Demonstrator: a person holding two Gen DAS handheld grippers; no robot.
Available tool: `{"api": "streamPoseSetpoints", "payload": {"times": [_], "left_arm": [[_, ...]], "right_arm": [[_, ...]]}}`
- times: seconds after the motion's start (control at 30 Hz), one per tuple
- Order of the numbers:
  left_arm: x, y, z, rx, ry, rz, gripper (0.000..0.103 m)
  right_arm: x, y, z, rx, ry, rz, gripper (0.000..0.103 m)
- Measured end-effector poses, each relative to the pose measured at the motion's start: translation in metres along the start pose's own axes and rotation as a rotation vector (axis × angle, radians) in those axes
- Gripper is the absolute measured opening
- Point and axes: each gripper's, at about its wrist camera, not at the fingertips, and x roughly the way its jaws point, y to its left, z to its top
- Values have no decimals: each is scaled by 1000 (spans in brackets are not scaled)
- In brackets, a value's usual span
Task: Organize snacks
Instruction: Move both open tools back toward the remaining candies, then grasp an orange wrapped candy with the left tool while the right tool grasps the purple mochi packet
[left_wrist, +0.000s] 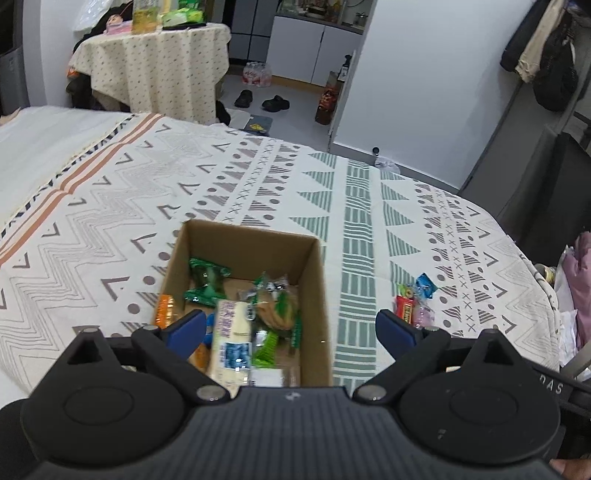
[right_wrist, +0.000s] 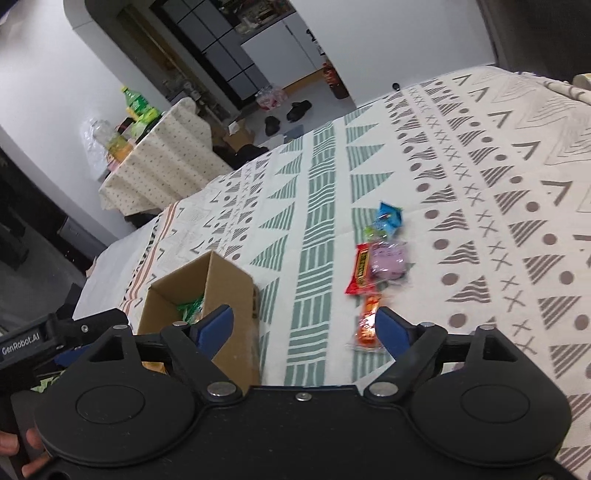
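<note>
On the patterned bedspread (right_wrist: 480, 206), both the left gripper (left_wrist: 290, 325) and right gripper (right_wrist: 304, 326) gape empty, so the thin orange packet (right_wrist: 367, 325) beside the box (left_wrist: 314, 295) could slide or crumple under a shallow pinch.

A cardboard box (left_wrist: 243, 295) sits on the bed (left_wrist: 110, 206) at lower centre of the left wrist view, snack packets (left_wrist: 236, 328) piled inside it. To its right, well apart, loose snacks (right_wrist: 376, 258) lie in a short row on the bed cover. Behind the bed, upper left, stands a draped desk (left_wrist: 155, 62) carrying bottles (left_wrist: 142, 16)
</note>
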Motion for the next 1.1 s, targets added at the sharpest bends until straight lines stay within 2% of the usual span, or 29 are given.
{"api": "streamPoseSetpoints", "payload": {"times": [0.4, 0.7, 0.9, 1.1], "left_arm": [[9, -46, -4, 63, -17, -55, 97], [35, -80, -12, 99, 24, -123, 94], [60, -98, -22, 99, 70, -165, 84], [91, -114, -34, 100, 135, -192, 70]], "right_arm": [[-17, -38, 12, 87, -42, -41, 83], [-18, -64, 17, 147, -52, -51, 81], [-9, -77, 15, 184, -35, -51, 77], [4, -89, 17, 218, -21, -57, 77]]}}
